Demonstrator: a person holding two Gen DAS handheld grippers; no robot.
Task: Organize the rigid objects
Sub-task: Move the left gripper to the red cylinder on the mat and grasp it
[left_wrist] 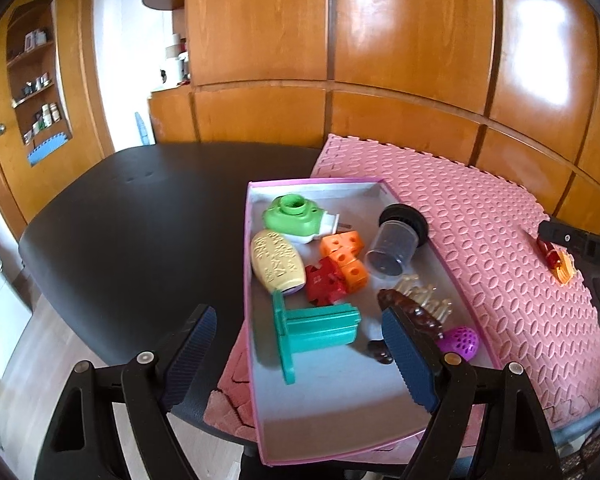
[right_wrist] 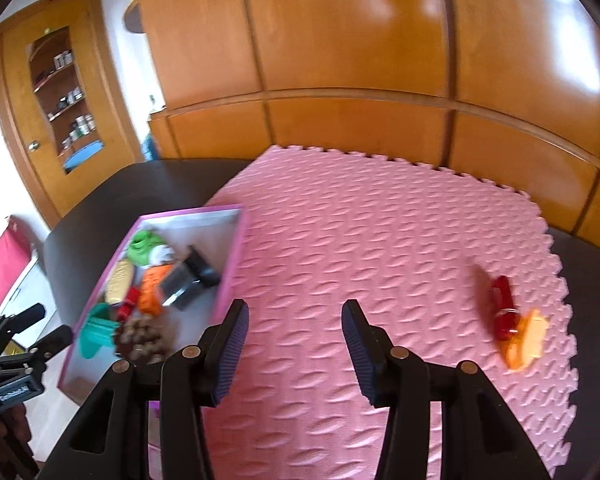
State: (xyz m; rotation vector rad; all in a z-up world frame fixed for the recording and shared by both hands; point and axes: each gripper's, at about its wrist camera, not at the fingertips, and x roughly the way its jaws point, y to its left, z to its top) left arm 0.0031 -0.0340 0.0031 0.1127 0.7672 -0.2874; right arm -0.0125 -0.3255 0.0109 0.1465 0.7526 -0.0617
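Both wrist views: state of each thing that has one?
left hand-held gripper: open, empty, over the box
right hand-held gripper: open, empty, over the mat
pink box: lidless, holding toys
clear jar: on its side in the box
red-and-orange toy: lying on pink mat, outside the box

The pink-rimmed box (left_wrist: 256, 280) held about 8 rigid items lying jumbled. A red-and-orange toy (right_wrist: 514, 330) lay alone on the mat, at 3 o'clock from the box.
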